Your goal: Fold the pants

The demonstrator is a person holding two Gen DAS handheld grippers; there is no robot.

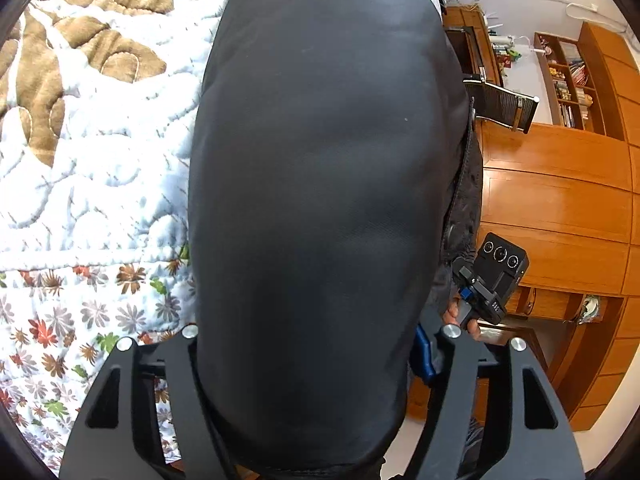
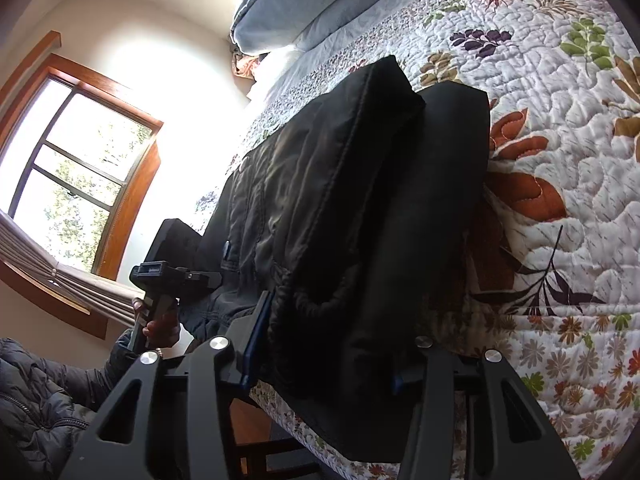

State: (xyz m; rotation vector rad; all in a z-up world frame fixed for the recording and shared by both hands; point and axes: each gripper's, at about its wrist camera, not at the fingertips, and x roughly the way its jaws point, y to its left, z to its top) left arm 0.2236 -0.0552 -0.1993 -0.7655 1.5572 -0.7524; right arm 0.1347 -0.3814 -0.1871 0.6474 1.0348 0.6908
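Black pants [image 1: 320, 180] fill the middle of the left wrist view, draped over and between the fingers of my left gripper [image 1: 308, 344]. Its fingertips are hidden under the cloth; one blue pad [image 1: 424, 356] presses the fabric's right side. In the right wrist view the pants [image 2: 340, 200] lie folded lengthwise along the bed's edge. My right gripper [image 2: 324, 364] is shut on their thick near end, with a blue pad [image 2: 254, 344] against the cloth.
A quilted floral bedspread [image 2: 560, 160] covers the bed, with pillows [image 2: 304, 4] at its far end. Wooden cabinets and shelves [image 1: 560, 200] stand beyond the bed. A window [image 2: 76, 176] is on the left. A hand [image 2: 160, 328] and puffy sleeve hold the other gripper's handle.
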